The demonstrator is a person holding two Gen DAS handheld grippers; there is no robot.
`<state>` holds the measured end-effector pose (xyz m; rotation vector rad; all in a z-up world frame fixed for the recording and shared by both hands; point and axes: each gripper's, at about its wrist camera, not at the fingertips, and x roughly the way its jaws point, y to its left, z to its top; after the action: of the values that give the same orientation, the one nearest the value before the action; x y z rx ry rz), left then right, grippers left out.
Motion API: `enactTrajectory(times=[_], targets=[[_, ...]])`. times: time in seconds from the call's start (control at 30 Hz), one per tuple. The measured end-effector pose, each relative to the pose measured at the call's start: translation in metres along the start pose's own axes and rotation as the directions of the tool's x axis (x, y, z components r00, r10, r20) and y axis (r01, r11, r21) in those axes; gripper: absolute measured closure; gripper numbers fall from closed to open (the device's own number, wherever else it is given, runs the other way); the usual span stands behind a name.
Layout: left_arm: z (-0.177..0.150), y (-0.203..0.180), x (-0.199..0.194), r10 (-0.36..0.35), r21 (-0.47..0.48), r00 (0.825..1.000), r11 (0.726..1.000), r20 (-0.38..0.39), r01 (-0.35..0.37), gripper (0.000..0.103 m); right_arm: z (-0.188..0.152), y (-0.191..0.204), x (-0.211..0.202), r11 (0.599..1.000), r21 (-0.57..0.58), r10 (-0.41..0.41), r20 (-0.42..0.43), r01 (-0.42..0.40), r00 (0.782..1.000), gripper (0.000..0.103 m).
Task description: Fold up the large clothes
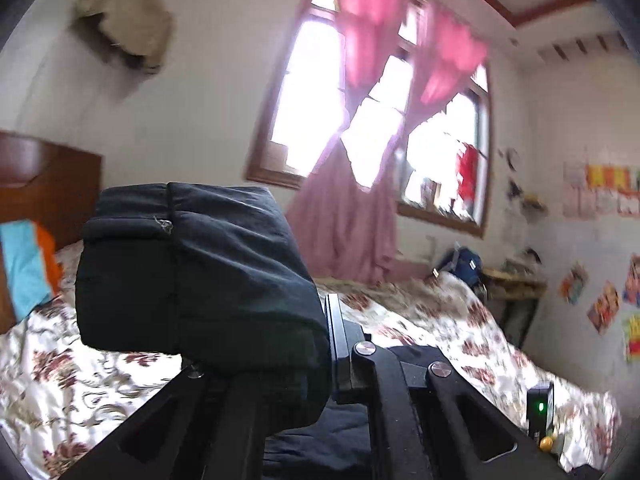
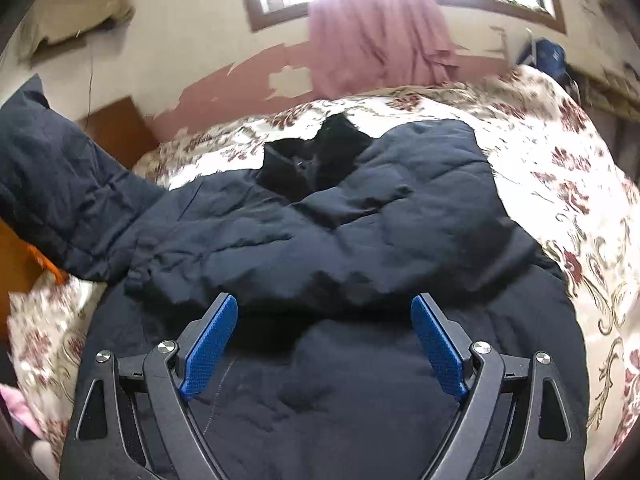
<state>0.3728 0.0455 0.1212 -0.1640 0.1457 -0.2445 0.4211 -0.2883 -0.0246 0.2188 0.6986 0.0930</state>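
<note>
A large dark navy padded jacket (image 2: 344, 216) lies on the floral bedspread (image 2: 580, 208), collar (image 2: 316, 160) toward the far wall. Its left sleeve (image 2: 52, 184) is lifted up and off to the left. In the left wrist view my left gripper (image 1: 320, 344) is shut on that sleeve's cuff end (image 1: 192, 276), which drapes over the fingers and hides them. My right gripper (image 2: 324, 340) is open, its blue pads (image 2: 208, 348) spread just above the jacket's lower body.
The bed has a wooden headboard (image 1: 44, 184) with a blue and orange pillow (image 1: 28, 264) at the left. A window with pink curtains (image 1: 360, 208) is behind the bed. A small table (image 1: 512, 284) stands at the far right corner.
</note>
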Motion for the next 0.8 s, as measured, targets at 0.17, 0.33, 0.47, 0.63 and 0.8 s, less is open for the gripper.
enactTrajectory(times=[0.17,0.33,0.47,0.63,0.8], targets=[[-0.018,-0.059,0.037,-0.056,0.085,0.989,0.994,-0.133,0.068,0.096,0.001,-0.043,-0.009,0.994,0.106,0.022,0.064,-0.029,0.998,0.018],[-0.062,-0.106,0.074,-0.096,0.112,0.948,0.984,-0.303,0.135,0.096,0.006,-0.082,-0.008,0.985,0.168,0.017,0.042,-0.024,0.999,0.018],[-0.113,-0.133,0.097,-0.046,0.175,0.899,0.975,-0.436,0.134,0.095,0.006,-0.105,-0.010,0.976,0.216,0.023,0.058,-0.035,0.998,0.018],[-0.167,-0.151,0.108,0.002,0.213,0.823,0.966,-0.569,0.145,0.095,0.002,-0.130,-0.009,0.957,0.276,0.072,0.072,-0.089,0.995,0.018],[-0.194,-0.158,0.102,0.046,0.277,0.792,0.948,-0.609,0.158,0.080,-0.006,-0.154,0.000,0.924,0.351,0.144,0.056,-0.154,0.988,0.018]])
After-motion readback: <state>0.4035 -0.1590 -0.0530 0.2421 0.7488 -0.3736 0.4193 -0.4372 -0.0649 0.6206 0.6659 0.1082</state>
